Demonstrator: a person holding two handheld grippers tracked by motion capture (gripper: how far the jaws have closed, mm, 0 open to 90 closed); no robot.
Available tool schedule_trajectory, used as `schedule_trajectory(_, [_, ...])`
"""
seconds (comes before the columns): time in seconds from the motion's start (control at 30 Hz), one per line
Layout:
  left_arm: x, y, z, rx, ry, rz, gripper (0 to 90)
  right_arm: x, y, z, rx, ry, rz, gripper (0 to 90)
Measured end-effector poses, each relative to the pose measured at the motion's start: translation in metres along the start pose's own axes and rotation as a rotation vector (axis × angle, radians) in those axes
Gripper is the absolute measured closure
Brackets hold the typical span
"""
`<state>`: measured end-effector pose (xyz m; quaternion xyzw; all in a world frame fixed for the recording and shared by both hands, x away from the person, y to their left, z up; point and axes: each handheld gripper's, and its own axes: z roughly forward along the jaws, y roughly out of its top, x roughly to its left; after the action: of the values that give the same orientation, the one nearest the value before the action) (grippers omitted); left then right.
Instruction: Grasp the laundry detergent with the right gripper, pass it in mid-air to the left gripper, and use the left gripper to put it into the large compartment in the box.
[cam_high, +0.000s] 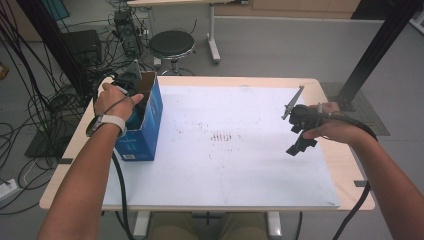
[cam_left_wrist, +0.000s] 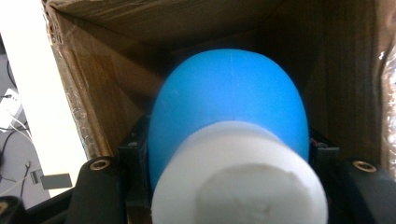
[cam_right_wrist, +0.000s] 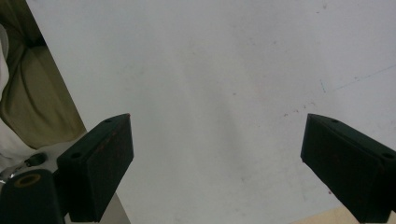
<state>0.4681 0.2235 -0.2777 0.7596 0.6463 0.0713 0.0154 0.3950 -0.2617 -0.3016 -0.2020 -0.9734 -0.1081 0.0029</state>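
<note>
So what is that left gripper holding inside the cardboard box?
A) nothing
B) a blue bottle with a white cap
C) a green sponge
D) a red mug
B: in the left gripper view, the blue bottle with its white cap sits clamped between the black jaws inside the cardboard box.

High view: overhead, facing forward across table (cam_high: 240, 165). Left gripper view: close, down into cardboard box (cam_left_wrist: 93, 84), shared with high view. Right gripper view: near, onto white tabletop.
</note>
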Motion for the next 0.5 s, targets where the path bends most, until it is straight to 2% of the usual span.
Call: schedule_trajectory(0.5, [-0.0004,-0.0014,-0.0004,0.002,0.001,-0.002,37.0,0.0010,-0.0008,0.0019,0.002,0.004,0.000,9.4])
